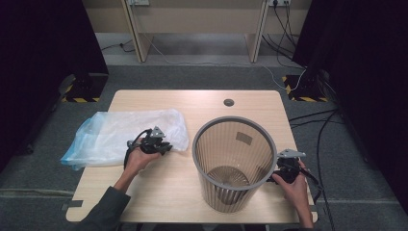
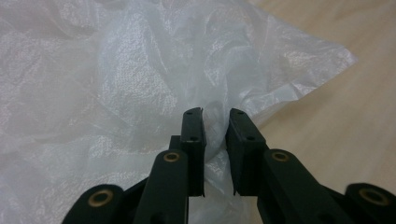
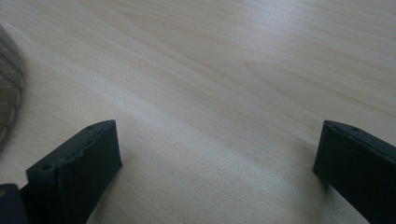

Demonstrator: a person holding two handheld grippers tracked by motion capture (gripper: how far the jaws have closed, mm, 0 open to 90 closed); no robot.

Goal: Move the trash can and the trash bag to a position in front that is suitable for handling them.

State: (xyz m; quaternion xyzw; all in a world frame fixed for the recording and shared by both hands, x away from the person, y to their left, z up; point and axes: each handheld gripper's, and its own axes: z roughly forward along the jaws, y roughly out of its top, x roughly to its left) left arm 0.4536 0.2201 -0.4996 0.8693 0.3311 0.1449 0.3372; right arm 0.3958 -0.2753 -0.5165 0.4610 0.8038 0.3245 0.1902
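We've got the left claw (image 2: 215,122) clenched on a thin fold of bag (image 2: 140,84), right claw (image 3: 215,154) released beside the bin (image 1: 234,163); the film may slip or tear when pulled.

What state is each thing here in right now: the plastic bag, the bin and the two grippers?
Plastic bag: crumpled, lying flat on the table, one edge hanging over the table's left side.
Bin: upright, nothing visible inside, no bag in it yet.
Left gripper: closed on a fold of the bag.
Right gripper: open wide over bare table, beside the bin, holding nothing.
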